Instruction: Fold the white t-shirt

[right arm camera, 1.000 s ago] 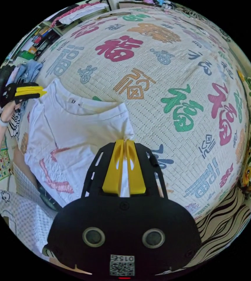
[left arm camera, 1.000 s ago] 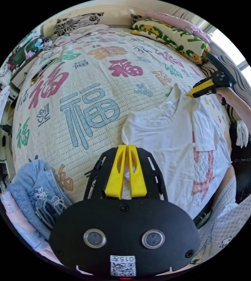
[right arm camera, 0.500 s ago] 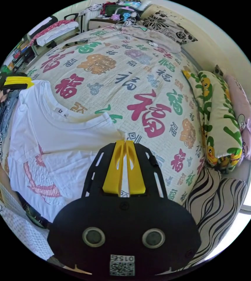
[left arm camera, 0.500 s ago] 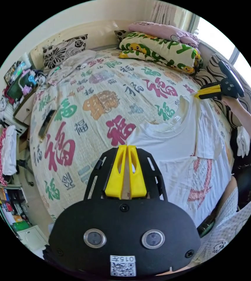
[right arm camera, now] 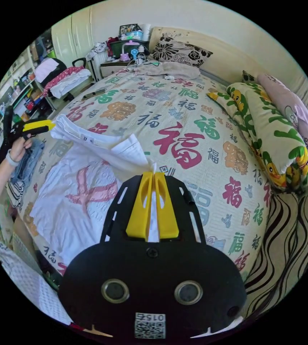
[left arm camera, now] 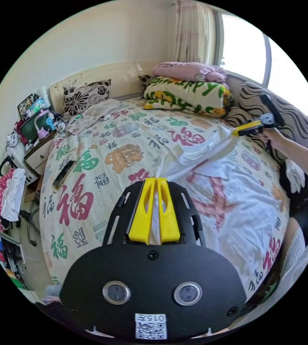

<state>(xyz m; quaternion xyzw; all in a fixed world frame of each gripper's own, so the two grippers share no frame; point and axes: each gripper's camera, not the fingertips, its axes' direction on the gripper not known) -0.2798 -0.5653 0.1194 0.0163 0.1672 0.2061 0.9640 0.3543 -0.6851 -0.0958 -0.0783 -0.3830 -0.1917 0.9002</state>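
The left claw point(left arm camera: 155, 187), in the left gripper view, has its yellow jaws pinched tight on one shoulder corner of the shirt point(left arm camera: 233, 201), whose upper edge hangs taut across to the right claw point(left arm camera: 241, 130) while the rest lies spread on the bed point(left arm camera: 89, 169). The cloth looks light, thin and limp, sagging between the two holds, so I judge the shoulder corners the right places to grip. The hem near the person's body is cut off by the picture's edge. In the right gripper view the right claw point(right arm camera: 153, 185) is likewise clamped on a white corner, with the left claw point(right arm camera: 39, 126) holding the far one by the collar. A sleeve is doubled under the lifted edge, and the pink print shows faintly, hard to make out.
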